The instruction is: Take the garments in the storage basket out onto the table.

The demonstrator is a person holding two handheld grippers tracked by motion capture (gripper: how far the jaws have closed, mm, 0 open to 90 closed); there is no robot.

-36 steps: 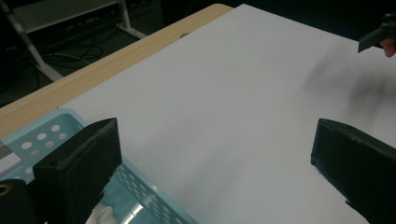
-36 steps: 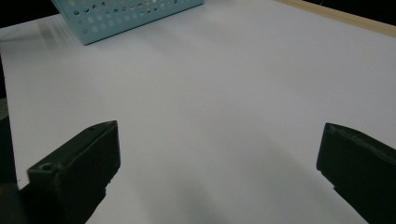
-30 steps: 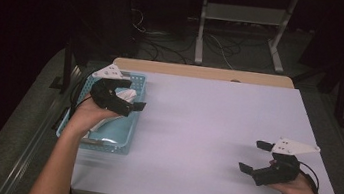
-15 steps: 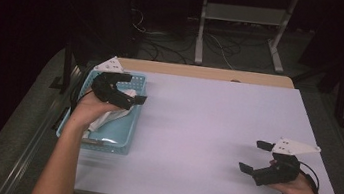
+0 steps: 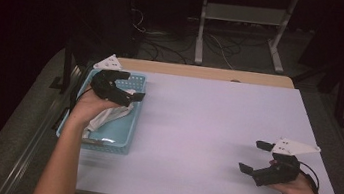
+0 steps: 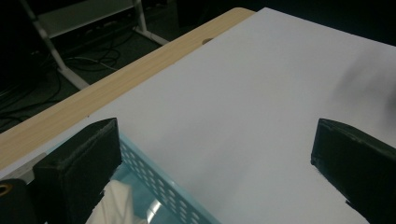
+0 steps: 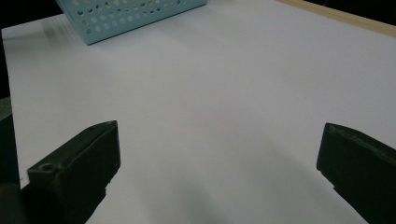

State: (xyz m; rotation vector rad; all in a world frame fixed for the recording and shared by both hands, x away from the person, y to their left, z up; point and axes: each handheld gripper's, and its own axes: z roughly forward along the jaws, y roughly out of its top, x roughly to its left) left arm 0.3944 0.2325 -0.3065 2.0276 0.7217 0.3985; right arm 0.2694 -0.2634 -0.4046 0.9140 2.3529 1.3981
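Observation:
A light blue perforated basket (image 5: 126,139) stands at the left edge of the white table (image 5: 207,117), with a white cloth (image 5: 107,116) lying in it. My left gripper (image 5: 130,85) hovers over the basket's far end, open, nothing between its jaws. In the left gripper view the basket's rim (image 6: 159,179) and a bit of the cloth (image 6: 114,207) lie below the open left gripper (image 6: 215,154). My right gripper (image 5: 256,156) is held low over the table's near right part, open and holding nothing. The right gripper view has the basket (image 7: 130,14) far ahead of the right gripper (image 7: 219,158).
A wooden strip (image 5: 203,72) runs along the table's far edge. Beyond it on the dark floor stand a metal stand (image 5: 242,25) and loose cables (image 5: 167,41). Bare white tabletop lies between the basket and the right gripper.
My left gripper has moved away from me along the basket toward its far end. The right gripper has stayed where it was.

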